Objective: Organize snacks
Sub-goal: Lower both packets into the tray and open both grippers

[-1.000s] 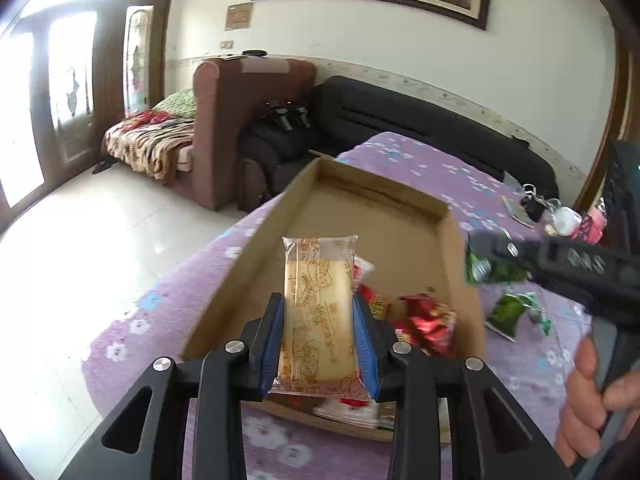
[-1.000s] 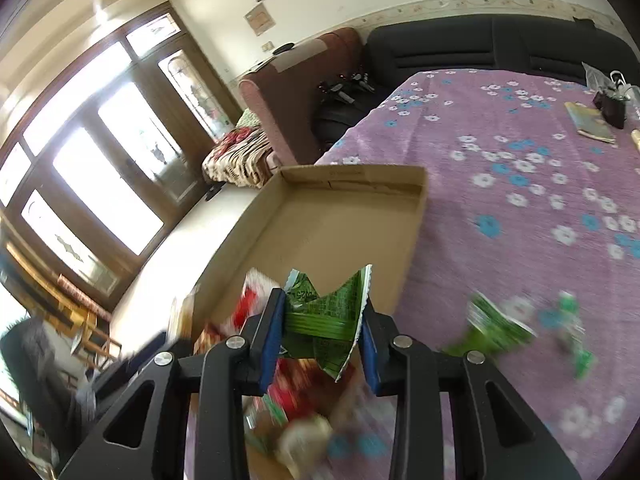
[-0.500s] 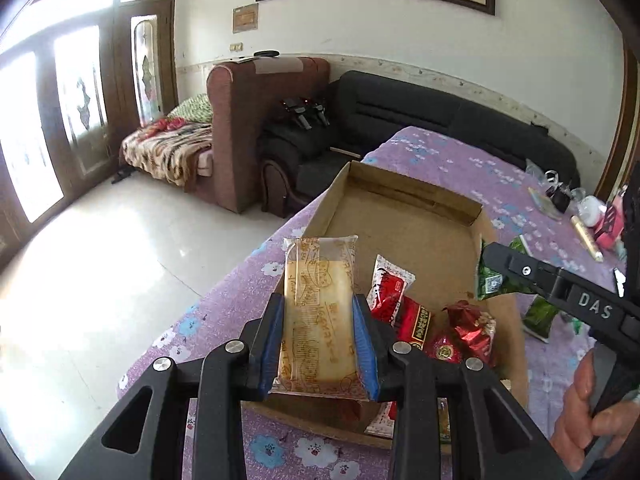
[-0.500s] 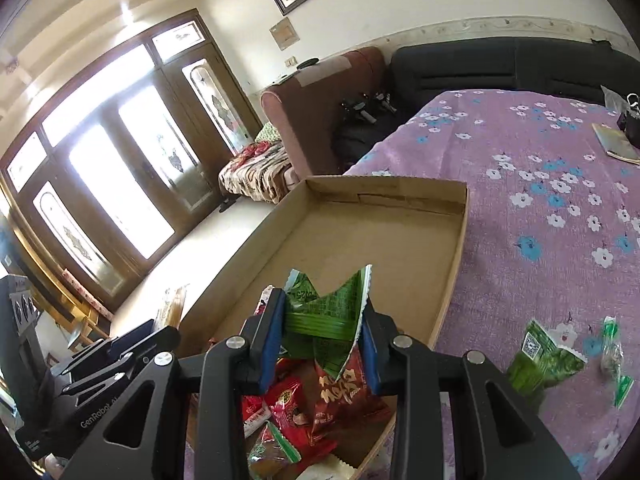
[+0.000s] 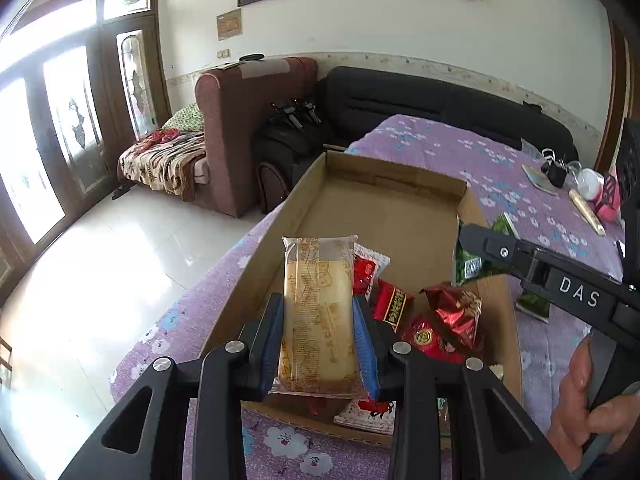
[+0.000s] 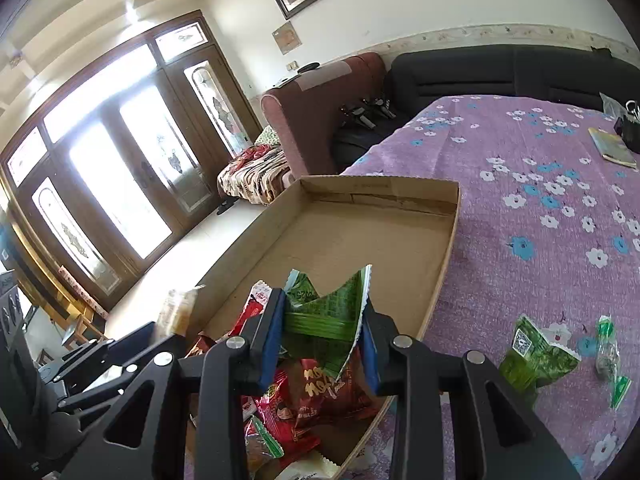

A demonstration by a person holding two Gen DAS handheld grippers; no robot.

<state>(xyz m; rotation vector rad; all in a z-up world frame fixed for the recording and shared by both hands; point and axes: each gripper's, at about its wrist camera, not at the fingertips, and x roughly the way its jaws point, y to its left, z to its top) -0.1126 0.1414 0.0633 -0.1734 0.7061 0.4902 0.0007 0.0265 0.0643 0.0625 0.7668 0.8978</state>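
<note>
Daylight is pouring through the glass doors (image 5: 60, 128) at nine o'clock, blowing out the panes and glaring off the floor tiles (image 5: 100, 272) (fisheye bending edges); both views are staying sharp, corners vignetting dark.

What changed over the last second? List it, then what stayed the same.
Both tools came in over the near end of the box: a second ago the right view was blurred with the loose green packets beside the box, and now the red snacks lie under that tool. Nothing was taken or released. Unchanged: the left tool grips the cake packet, the right tool grips the green packet, and the box's far end is bare.
</note>
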